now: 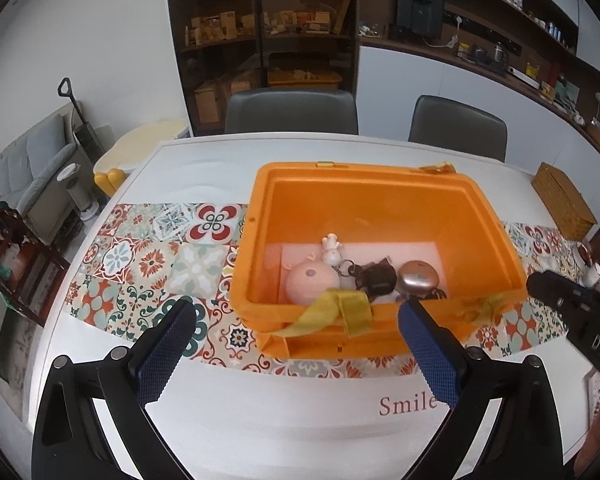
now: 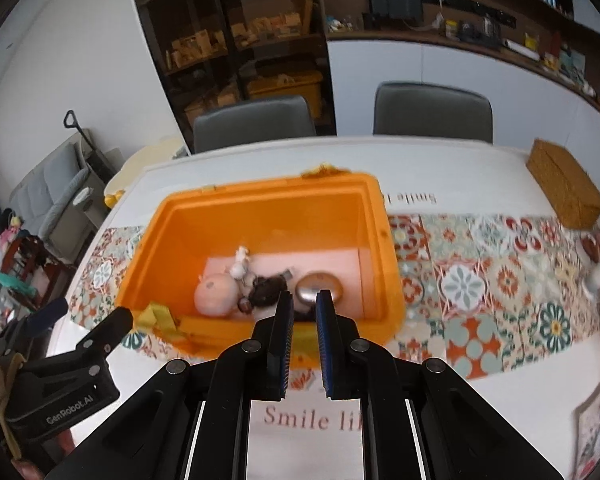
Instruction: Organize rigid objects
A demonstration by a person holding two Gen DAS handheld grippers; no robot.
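Observation:
An open orange bin stands on the patterned table runner. At its bottom lie a pink round toy, a small white figurine, a dark key-ring object and a rose-gold rounded item. A yellow strap hangs over the near rim. My left gripper is open, its fingers wide apart before the near wall, holding nothing. My right gripper is shut and holds nothing, just above the near rim of the bin and over the rose-gold item and the dark object.
A woven wicker box sits at the table's far right. Small items crowd the right edge. Two grey chairs stand behind the table. The white tabletop with "Smile" lettering lies in front of the bin.

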